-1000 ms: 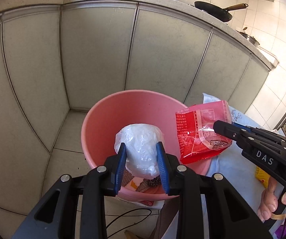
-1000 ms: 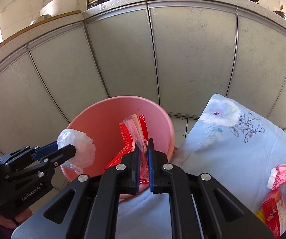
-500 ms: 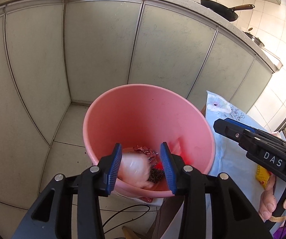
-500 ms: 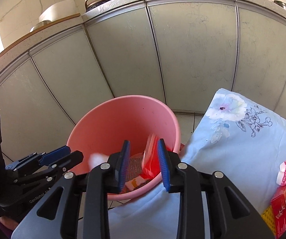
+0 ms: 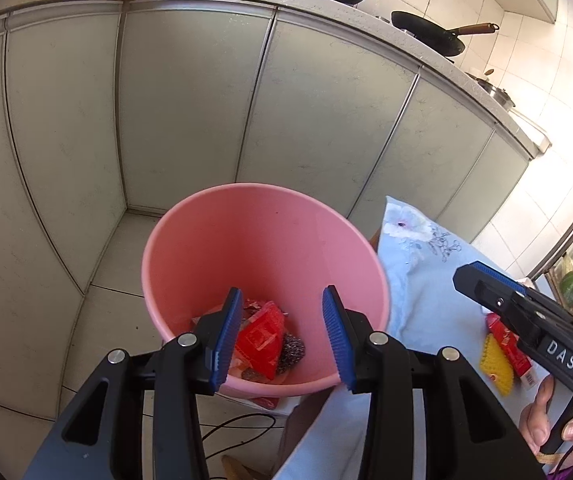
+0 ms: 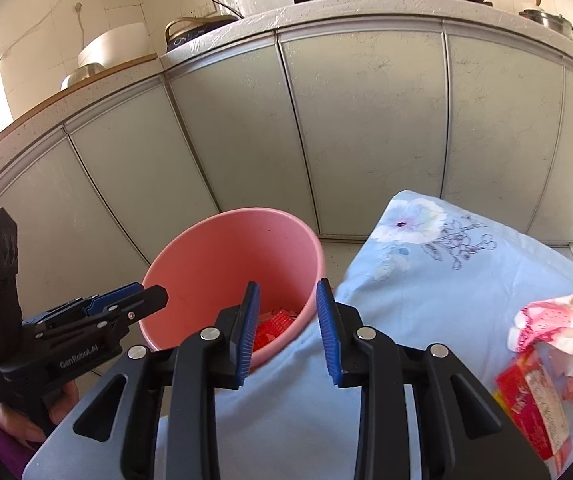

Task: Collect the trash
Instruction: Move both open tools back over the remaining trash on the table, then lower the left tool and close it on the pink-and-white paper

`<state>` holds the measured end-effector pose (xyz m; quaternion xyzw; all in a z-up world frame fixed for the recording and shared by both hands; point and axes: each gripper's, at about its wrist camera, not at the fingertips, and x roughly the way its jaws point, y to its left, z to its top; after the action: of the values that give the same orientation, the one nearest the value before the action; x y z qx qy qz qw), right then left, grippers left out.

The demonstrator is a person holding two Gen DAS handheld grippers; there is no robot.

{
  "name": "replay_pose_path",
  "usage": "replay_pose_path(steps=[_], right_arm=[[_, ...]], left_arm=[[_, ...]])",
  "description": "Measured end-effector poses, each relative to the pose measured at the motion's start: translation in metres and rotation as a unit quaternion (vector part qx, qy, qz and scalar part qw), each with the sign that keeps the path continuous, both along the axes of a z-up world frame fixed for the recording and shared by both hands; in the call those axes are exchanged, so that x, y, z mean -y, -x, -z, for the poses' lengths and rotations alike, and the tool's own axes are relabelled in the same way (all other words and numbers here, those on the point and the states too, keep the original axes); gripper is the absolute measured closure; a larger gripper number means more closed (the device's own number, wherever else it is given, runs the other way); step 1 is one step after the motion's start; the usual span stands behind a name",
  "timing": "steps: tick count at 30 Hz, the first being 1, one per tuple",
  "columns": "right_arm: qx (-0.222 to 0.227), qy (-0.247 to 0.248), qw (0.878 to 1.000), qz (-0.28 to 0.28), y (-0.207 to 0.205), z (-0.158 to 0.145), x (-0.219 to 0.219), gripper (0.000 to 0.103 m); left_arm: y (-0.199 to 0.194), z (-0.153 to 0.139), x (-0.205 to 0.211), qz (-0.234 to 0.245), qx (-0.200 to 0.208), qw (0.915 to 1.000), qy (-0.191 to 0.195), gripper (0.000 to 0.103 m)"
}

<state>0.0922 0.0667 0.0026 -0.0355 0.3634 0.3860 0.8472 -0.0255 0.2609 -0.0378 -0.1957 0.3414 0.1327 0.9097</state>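
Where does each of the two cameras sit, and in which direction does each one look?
Left wrist: on the left gripper, looking down into the pink bucket; the right gripper and a hand show at right.
Right wrist: on the right gripper, above the blue floral cloth, facing the cabinets; the left gripper shows at left.
Shared: bucket, cloth, cabinets, both open grippers.

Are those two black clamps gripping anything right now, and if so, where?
Nothing is held. The left hand-held gripper and the right hand-held gripper are both open and empty, above the pink bucket, where the red wrapper lies.
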Motion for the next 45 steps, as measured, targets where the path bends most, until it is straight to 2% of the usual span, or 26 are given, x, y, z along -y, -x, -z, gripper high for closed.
replay_pose_path(steps=[13, 20, 23, 30, 37, 40, 45], right_arm=[[0.02, -0.006, 0.999, 0.047, 0.019, -0.017, 0.067, 0.073], [0.024, -0.008, 0.994, 0.104, 0.022, -0.016, 0.123, 0.073], [0.02, -0.01, 0.99, 0.138, 0.02, -0.013, 0.153, 0.073], [0.021, -0.004, 0.976, 0.215, 0.011, -0.004, 0.213, 0.073], [0.016, -0.001, 0.969, 0.245, 0.001, 0.009, 0.242, 0.073], [0.017, -0.001, 0.968, 0.251, -0.001, 0.013, 0.248, 0.073], [0.014, -0.005, 0.965, 0.261, -0.006, 0.021, 0.256, 0.073]], left_arm=[[-0.006, -0.021, 0.042, 0.049, 0.014, 0.9986, -0.012, 0.062], [-0.011, -0.025, 0.07, 0.081, 0.015, 0.9963, -0.023, 0.062], [-0.015, -0.028, 0.085, 0.102, 0.015, 0.9938, -0.039, 0.062], [-0.03, -0.037, 0.123, 0.157, 0.02, 0.9864, -0.043, 0.062], [-0.057, -0.05, 0.166, 0.209, 0.032, 0.9762, -0.048, 0.062], [-0.072, -0.054, 0.18, 0.223, 0.031, 0.9734, -0.04, 0.062], [-0.108, -0.056, 0.194, 0.227, 0.013, 0.9737, 0.01, 0.062]])
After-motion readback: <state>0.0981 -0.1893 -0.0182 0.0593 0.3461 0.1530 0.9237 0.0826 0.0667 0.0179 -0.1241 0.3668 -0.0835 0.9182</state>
